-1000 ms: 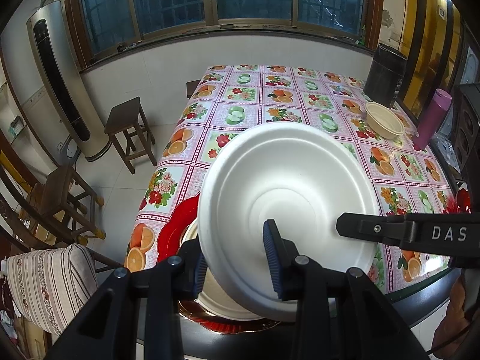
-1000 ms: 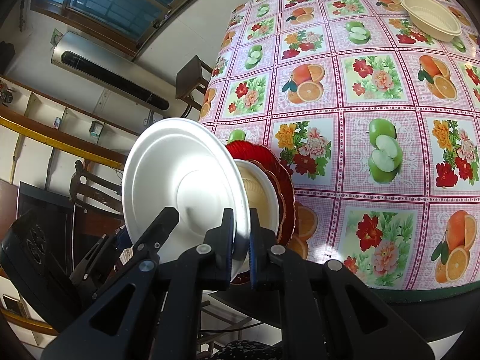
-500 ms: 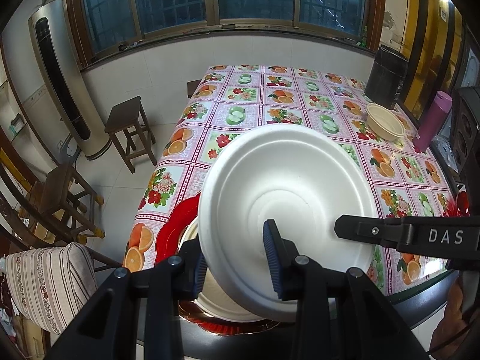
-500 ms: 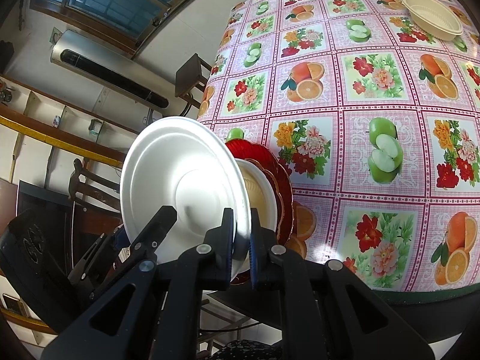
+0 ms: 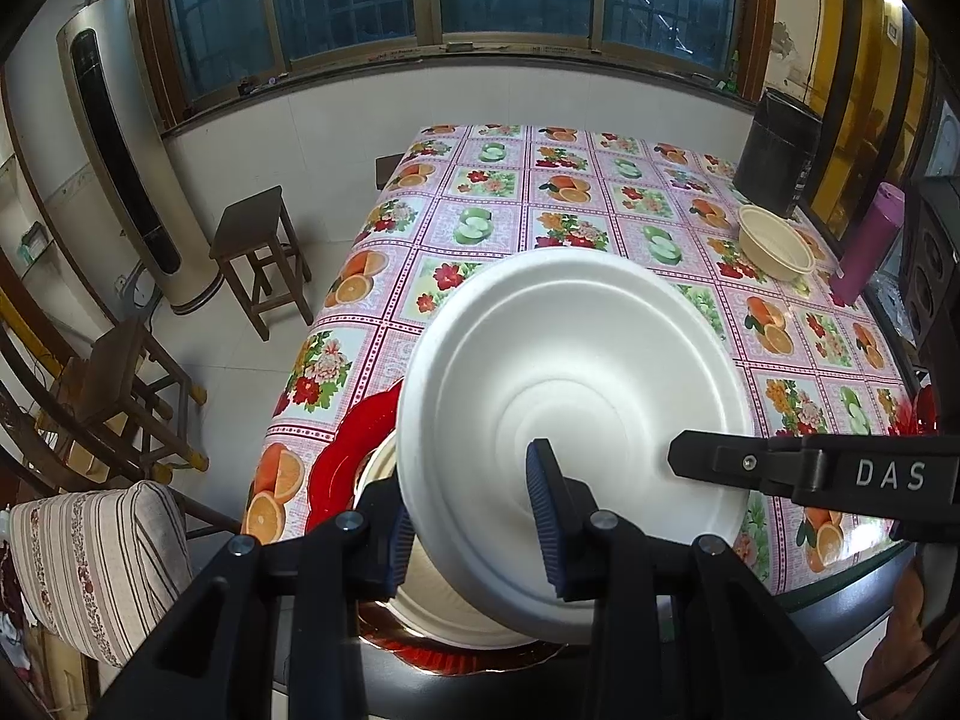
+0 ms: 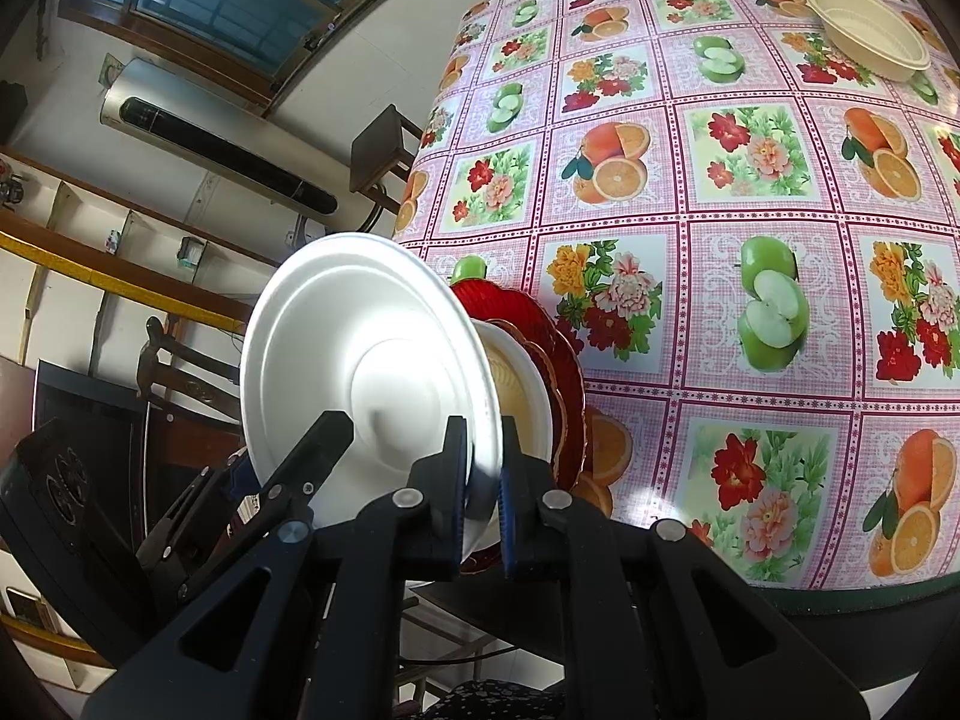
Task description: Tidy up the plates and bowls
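white foam bowl [image 5: 570, 396] tilted, above red plate [image 5: 342, 462] | left gripper [image 5: 474, 519] pinching rim | right gripper [image 6: 483, 480] — clamped on rim

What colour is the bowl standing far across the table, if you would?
Cream bowl; clearest in the right wrist view.

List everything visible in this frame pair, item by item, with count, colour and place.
white foam bowl: one, white, held tilted above the near table edge.
cream dish: one, cream, on the red plates.
red plates: at least two, red, stacked at the near-left table edge.
cream bowl: one, cream, far right of the table.
table: one, fruit-and-flower cloth.
purple bottle: one, right table edge.
wooden stool: one, brown, left of the table.
left gripper: black, closed on the bowl's rim.
right gripper: black, closed on the rim.
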`<state>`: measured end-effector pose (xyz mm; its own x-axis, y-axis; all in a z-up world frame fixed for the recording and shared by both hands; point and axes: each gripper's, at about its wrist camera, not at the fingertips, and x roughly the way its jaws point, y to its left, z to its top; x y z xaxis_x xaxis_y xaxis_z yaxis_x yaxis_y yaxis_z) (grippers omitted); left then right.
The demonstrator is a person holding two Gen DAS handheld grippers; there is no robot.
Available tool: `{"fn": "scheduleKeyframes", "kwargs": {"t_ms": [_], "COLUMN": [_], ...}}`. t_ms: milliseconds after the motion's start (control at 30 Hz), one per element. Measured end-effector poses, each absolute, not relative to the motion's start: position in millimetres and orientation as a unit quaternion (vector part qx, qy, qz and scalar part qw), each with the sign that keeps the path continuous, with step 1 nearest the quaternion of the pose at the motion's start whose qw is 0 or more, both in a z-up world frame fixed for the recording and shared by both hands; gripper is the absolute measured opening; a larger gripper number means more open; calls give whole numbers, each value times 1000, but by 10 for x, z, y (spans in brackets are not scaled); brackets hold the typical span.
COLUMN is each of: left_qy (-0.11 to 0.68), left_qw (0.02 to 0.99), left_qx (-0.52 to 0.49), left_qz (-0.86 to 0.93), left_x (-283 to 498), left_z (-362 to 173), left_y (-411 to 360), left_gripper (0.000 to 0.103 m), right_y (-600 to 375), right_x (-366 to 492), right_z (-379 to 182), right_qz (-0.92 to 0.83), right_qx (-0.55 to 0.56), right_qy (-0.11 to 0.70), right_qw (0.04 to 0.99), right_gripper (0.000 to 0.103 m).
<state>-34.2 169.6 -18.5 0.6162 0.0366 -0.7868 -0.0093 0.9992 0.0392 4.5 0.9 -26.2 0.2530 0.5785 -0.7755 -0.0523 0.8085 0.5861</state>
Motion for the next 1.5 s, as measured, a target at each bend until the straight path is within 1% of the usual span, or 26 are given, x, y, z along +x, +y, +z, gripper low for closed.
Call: {"fn": "scheduleKeyframes", "kwargs": {"t_ms": [233,400,533,667,733,800,867,933,1000,1100,1200,1300,1400,1500], "left_qy": [453,476,494,504,508,500,480,465,450,431,419,420,420,412], "left_qw": [891,879,868,861,858,863,872,879,887,897,903,902,901,906], "left_qx": [17,19,21,27,31,31,40,47,48,45,39,39,40,37], "left_qz": [21,31,50,62,67,73,83,92,96,85,87,98,100,95], "left_x": [-278,-204,-155,-125,-131,-163,-212,-238,-267,-263,-247,-237,-273,-342], "left_z": [-326,-527,-694,-809,-832,-773,-667,-586,-479,-326,-224,-206,-200,-139], "left_y": [1694,1734,1786,1821,1826,1843,1875,1909,1920,1891,1905,1963,1982,1961], "left_gripper": [37,37,37,38,39,42,56,62,62,67,69,69,69,70], "right_y": [57,134,282,430,503,528,490,430,348,179,247,368,408,290], "right_x": [139,222,287,311,314,311,281,246,224,179,212,278,235,248], "right_z": [-391,-523,-617,-682,-681,-659,-588,-515,-467,-429,-470,-581,-593,-721], "right_qz": [204,196,187,178,175,181,186,187,187,195,198,204,231,240], "right_qx": [223,208,163,92,55,44,45,36,49,93,90,105,126,167], "right_qy": [587,595,596,587,577,577,573,566,562,556,563,579,578,607], "right_qw": [751,751,764,785,796,795,797,802,804,803,797,782,772,738], "right_gripper": [12,12,12,11,13,13,15,16,17,18,18,18,20,21]}}
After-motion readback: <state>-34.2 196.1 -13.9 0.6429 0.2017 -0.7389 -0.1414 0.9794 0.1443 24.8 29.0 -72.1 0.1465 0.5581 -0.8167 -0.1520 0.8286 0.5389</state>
